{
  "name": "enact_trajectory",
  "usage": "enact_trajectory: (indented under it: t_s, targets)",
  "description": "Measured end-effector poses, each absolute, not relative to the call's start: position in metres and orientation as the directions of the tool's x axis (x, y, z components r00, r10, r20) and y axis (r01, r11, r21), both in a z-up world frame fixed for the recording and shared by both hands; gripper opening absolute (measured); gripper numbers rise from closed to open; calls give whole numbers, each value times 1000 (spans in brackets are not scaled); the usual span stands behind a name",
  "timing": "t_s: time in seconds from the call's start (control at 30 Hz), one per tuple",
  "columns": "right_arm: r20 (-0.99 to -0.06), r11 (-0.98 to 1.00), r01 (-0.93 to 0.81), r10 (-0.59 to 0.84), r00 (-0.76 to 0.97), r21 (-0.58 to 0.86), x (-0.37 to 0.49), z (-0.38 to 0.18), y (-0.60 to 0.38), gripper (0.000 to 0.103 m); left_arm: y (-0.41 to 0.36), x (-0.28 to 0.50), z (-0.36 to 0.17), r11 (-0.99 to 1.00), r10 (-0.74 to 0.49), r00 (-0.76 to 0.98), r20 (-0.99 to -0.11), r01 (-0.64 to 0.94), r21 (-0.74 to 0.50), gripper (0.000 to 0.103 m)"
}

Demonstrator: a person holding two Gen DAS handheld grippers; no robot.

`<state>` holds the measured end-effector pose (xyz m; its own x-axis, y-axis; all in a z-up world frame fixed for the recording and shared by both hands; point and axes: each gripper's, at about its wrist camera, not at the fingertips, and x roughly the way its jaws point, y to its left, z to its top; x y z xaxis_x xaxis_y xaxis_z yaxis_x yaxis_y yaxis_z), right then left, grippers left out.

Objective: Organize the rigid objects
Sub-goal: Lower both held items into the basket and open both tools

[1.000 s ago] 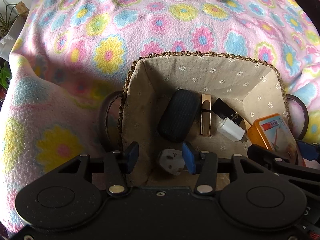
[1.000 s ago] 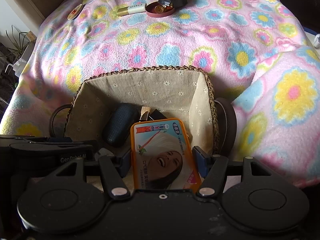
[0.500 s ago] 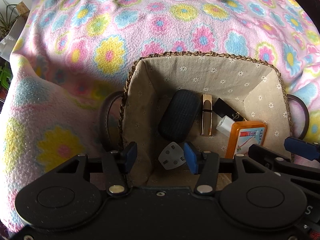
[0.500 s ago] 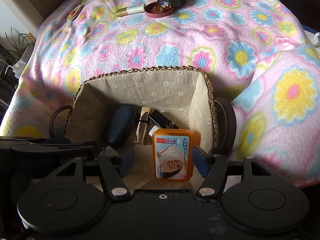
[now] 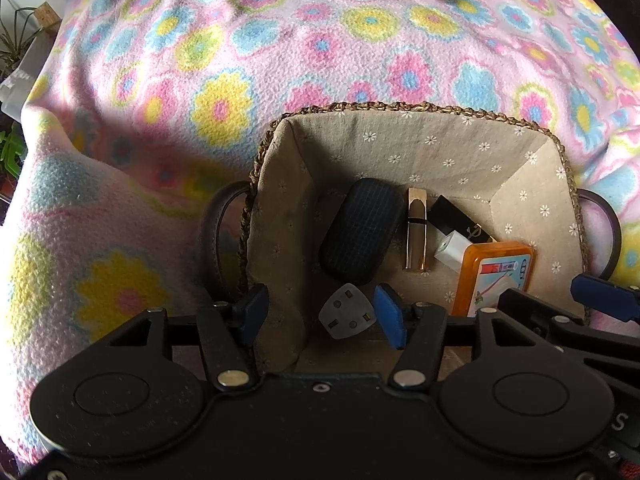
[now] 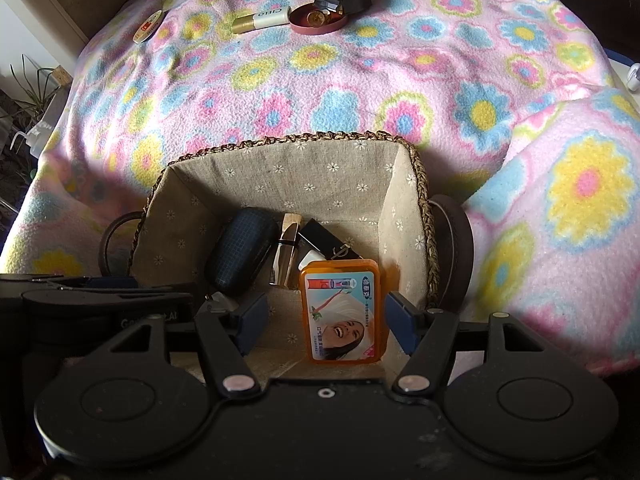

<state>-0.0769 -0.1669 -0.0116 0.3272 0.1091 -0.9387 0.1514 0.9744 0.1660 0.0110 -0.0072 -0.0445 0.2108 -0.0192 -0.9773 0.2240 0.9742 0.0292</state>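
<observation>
You are working in a home, by the look of it; the surface under you is draped in a soft fleece blanket (image 6: 360, 80) printed with pink, blue and yellow flowers; a woven basket (image 5: 400, 108) with a daisy-print cloth lining sits on it; personal bits lie about, such as a lipstick tube (image 6: 262, 19) and a small red dish (image 6: 318, 24); potted plants (image 6: 28, 96) stand at the left edge.
</observation>
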Motion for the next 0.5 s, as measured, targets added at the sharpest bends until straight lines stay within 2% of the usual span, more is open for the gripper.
enact_trajectory:
  t_s: [0.5]
  targets:
    - [-940,974,151,115,322,171,-76,-13,-167,69,-5,11,-43,980,-28,215,-976,199,16,58]
